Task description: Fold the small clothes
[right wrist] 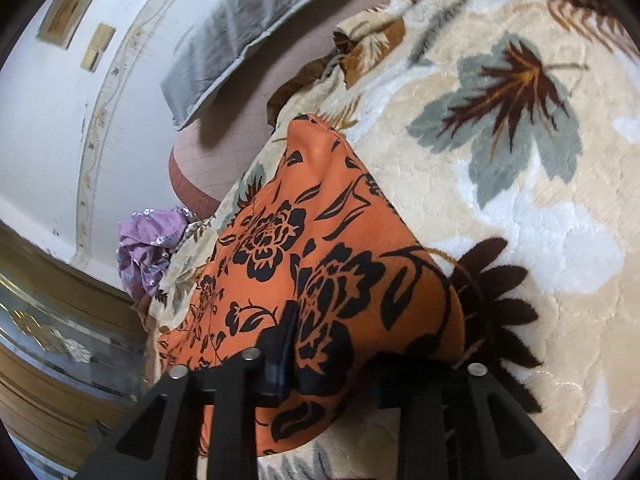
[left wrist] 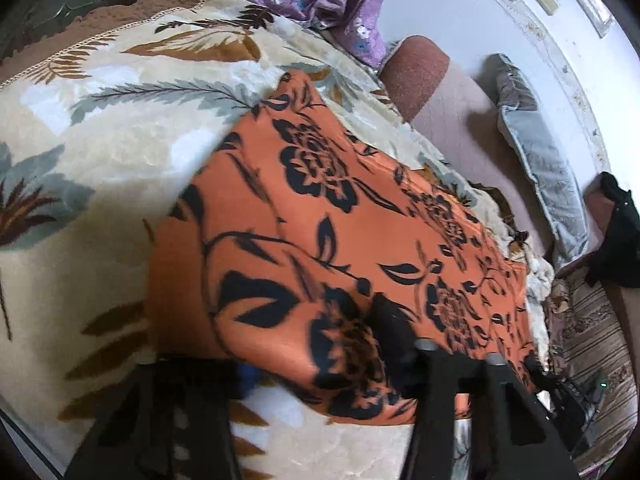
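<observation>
An orange garment with black flower print lies flat on a cream leaf-patterned blanket; it also shows in the right wrist view. My left gripper is open over the garment's near edge, one finger resting on the cloth, the other finger over the blanket. My right gripper is open, its fingers straddling the garment's near corner, with the cloth between them. The blanket lies under it.
A crumpled purple flowered cloth lies at the blanket's far end, also in the right wrist view. A grey cushion lies by the white wall. A pink mattress edge borders the blanket. A black item sits at right.
</observation>
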The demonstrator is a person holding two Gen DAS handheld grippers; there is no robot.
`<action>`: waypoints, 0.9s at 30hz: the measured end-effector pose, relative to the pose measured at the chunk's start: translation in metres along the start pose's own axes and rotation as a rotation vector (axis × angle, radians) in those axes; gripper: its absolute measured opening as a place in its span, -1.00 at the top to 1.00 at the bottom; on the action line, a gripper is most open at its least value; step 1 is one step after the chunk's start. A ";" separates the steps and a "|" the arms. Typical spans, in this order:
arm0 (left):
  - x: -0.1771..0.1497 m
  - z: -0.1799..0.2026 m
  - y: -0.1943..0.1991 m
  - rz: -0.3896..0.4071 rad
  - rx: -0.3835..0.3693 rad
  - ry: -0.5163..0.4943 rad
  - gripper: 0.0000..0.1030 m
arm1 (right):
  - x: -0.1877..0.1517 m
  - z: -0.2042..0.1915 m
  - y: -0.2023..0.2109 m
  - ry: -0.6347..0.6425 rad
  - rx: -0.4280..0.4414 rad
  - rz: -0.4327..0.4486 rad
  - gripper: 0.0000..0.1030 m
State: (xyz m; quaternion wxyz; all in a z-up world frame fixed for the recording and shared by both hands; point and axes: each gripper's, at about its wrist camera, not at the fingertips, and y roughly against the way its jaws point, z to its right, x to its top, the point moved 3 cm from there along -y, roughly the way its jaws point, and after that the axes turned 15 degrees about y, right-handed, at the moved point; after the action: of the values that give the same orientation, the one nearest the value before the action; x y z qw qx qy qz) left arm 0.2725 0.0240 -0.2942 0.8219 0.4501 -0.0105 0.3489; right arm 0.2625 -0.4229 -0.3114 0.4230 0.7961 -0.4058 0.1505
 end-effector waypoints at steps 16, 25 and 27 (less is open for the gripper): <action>0.001 0.013 0.016 0.057 -0.042 -0.076 0.64 | 0.001 -0.029 0.016 0.222 -0.111 0.069 0.72; -0.001 0.021 0.050 0.036 -0.087 -0.101 0.65 | -0.019 -0.063 0.080 0.386 -0.202 0.153 0.83; -0.006 0.013 0.059 0.010 -0.093 -0.081 0.65 | -0.030 -0.055 0.097 0.346 -0.212 0.149 0.83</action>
State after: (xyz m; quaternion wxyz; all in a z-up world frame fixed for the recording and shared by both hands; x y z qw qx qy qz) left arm 0.2376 0.0313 -0.2451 0.8391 0.4252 -0.0621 0.3334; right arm 0.1743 -0.3939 -0.2424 0.5554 0.6773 -0.3984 0.2722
